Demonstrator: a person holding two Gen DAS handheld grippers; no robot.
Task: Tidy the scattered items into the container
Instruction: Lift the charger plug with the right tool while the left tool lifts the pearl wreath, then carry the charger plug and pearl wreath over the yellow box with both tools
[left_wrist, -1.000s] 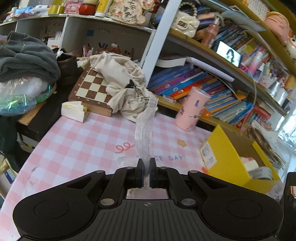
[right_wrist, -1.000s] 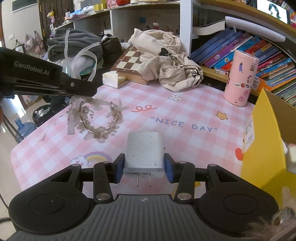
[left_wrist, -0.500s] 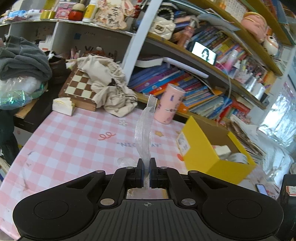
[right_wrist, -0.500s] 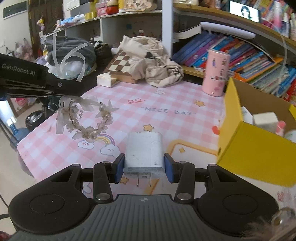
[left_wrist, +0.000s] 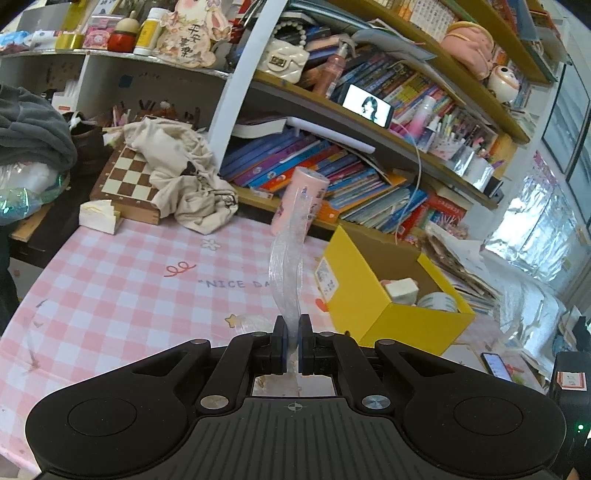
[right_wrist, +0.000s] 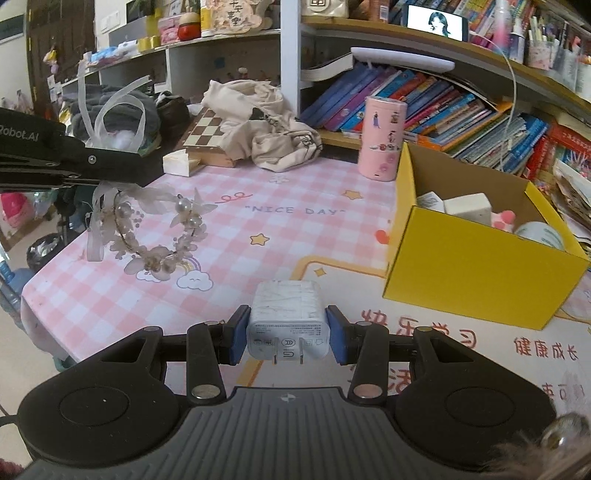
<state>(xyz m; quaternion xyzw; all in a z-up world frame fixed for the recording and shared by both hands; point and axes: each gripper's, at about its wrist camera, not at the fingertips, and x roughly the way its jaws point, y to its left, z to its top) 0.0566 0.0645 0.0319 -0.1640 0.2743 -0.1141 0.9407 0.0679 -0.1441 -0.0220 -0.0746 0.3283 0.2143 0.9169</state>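
Note:
My left gripper (left_wrist: 291, 328) is shut on a sheer white ribbon (left_wrist: 286, 266) that stands up between its pads. In the right wrist view the same left gripper (right_wrist: 122, 168) reaches in from the left, and a pearl-and-flower wreath (right_wrist: 155, 236) hangs from it over the pink checked tablecloth. My right gripper (right_wrist: 287, 321) is shut on a white charger plug (right_wrist: 284, 302), prongs toward the camera. The open yellow box (right_wrist: 476, 266) sits to its right and holds a few white items and a tape roll. From the left wrist the yellow box (left_wrist: 373, 314) lies ahead to the right.
A pink tumbler (right_wrist: 382, 138) stands behind the box. At the back of the table lie a chessboard (right_wrist: 207, 136) with a beige cloth (right_wrist: 258, 122) heaped on it, and a white block (right_wrist: 181, 162). Crowded bookshelves rise behind. A phone (left_wrist: 496, 363) lies right of the box.
Both views have swung to the right, and the yellow box has come further into view and closer. The wreath has travelled along under the left gripper. Both grips are unchanged.

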